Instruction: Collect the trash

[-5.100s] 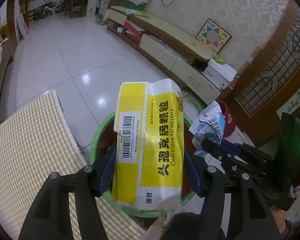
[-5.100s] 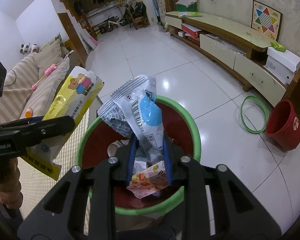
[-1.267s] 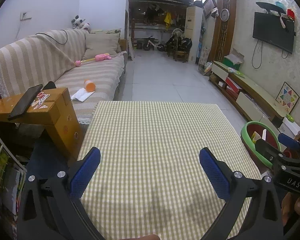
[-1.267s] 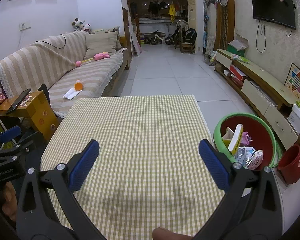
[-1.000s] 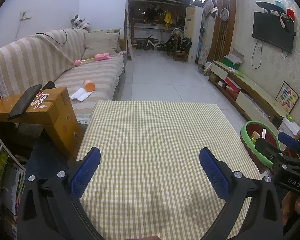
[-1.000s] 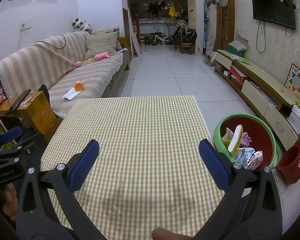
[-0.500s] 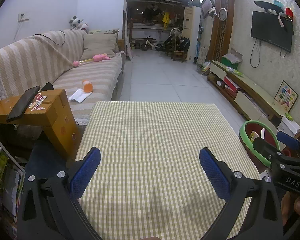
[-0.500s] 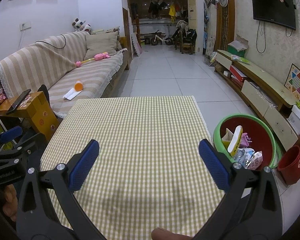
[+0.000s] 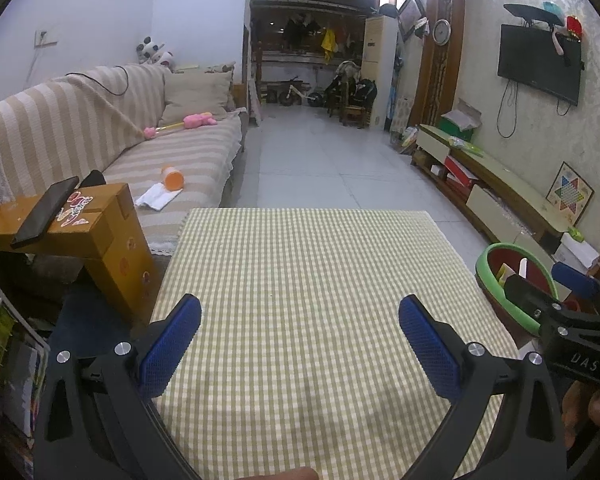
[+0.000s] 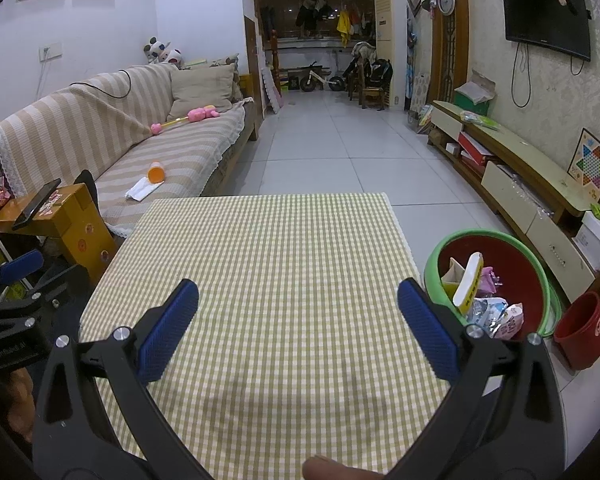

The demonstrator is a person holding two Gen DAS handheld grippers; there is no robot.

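Left tongs [image 9: 299, 332]: we see them spread wide and empty, low in the frame over the checked tabletop [image 9: 300, 280].
Right tongs [image 10: 298, 320]: also wide apart, gripping nothing, low centre.
Trash [image 10: 488, 304]: wrappers and 1 yellow box lie in the green-rimmed bin [image 10: 540, 276], lower right, just beside the tabletop.
Bucket [image 10: 580, 330]: red, right of the bin.

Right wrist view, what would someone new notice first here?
Probably the green-rimmed red bin beside the table's right edge, stuffed with wrappers and a yellow box. Next, the bare checked tablecloth filling the middle, framed by the open right gripper, with a striped sofa along the left wall.
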